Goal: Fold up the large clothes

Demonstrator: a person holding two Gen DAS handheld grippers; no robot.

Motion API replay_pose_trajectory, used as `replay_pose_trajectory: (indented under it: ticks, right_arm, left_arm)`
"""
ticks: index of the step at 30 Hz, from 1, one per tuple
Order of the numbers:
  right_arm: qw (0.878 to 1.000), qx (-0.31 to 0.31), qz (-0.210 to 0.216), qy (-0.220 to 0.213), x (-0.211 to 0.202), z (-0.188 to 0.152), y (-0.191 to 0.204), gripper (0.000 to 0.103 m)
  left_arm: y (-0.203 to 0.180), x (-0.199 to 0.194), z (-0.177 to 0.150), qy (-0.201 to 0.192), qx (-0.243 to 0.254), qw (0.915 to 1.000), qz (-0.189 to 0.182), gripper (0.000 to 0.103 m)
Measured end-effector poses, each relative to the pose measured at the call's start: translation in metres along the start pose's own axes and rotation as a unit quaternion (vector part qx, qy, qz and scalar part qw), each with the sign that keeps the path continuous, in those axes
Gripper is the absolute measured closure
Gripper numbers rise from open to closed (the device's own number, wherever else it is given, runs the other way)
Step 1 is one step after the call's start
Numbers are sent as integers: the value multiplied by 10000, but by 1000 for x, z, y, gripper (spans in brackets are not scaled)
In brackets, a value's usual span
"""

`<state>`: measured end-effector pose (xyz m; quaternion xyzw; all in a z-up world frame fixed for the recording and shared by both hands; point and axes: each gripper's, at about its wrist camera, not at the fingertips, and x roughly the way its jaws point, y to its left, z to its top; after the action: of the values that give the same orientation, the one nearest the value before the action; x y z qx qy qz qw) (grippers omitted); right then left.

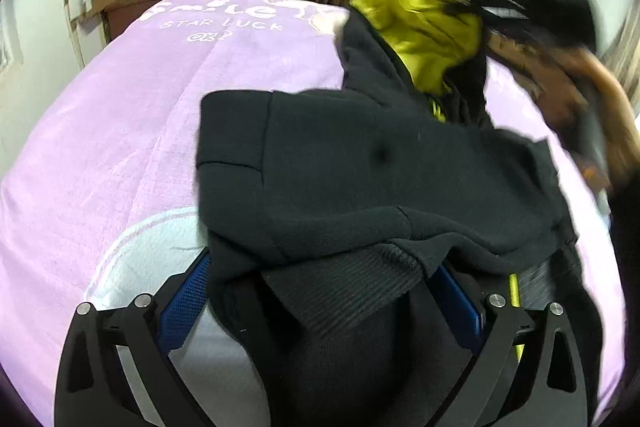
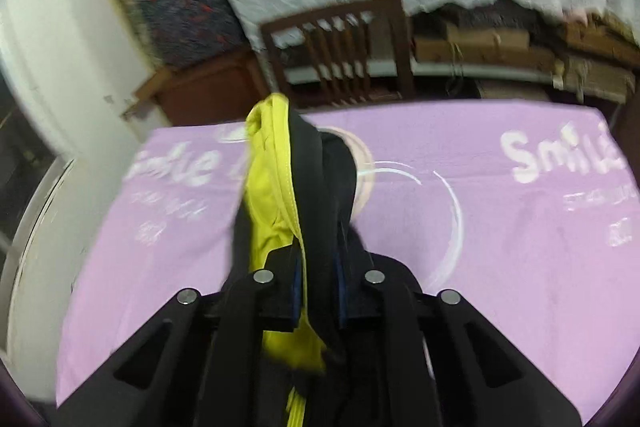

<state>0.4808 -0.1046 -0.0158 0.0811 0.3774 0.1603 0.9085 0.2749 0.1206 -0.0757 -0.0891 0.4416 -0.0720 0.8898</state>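
The black jacket (image 1: 360,167), thick, soft and floppy, lies mid-frame on the pink blanket (image 1: 120,147); the right gripper (image 2: 318,291) pinches its yellow-lined hood edge, while the left gripper (image 1: 320,291) straddles the ribbed hem, jaws wide, a sound hold.

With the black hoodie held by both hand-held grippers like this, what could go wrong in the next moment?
1. The right hand-held gripper is shut on the hoodie's yellow-lined hood edge only; the thin pinch may slip.
2. The left hand-held gripper stands wide with the ribbed hem bunched between its fingers, so the hem could drop out.
3. Pulling the hood may drag the pink blanket or undo folded layers.
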Motion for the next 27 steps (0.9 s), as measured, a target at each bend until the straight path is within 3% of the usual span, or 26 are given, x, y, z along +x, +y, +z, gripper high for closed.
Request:
replay_pose_trajectory:
  ticks: [5,8,13,14,15,17,23,27]
  right_arm:
    - [9973,-697,93,-215,-89,-67,23,91]
    - [9958,-884,166,-189,-122,-113,27,91]
    - [9905,-1314,-178,375,-132,-197,16,87]
    - [9885,-1393,-264,525,-130,-212,10,83]
    - [9878,-1403,-299,607,-129,-224,5,72]
    - [9892,-1218,-277,769,-132,-243,-8,52]
    - [9966,-253,492,619,-158,-264,-35,42]
    - [9905,557,1034,717,-152,-259,-50,34]
  left_arm:
    - [-1,-32,0,-650,-58,9979,46,3]
    - [-5,-54,-2,-911,-96,9958,49,3]
    - [-19,-71,-15,-844,35,9963,-141,3]
    - [-20,-71,-19,-780,56,9968,-160,3]
    - [-21,-67,-26,-648,93,9977,-166,3]
    - [-20,-60,-35,-408,150,9990,-106,3]
    - [-29,-37,-38,140,172,9996,-151,3]
    - [-31,-20,-30,275,17,9995,-181,3]
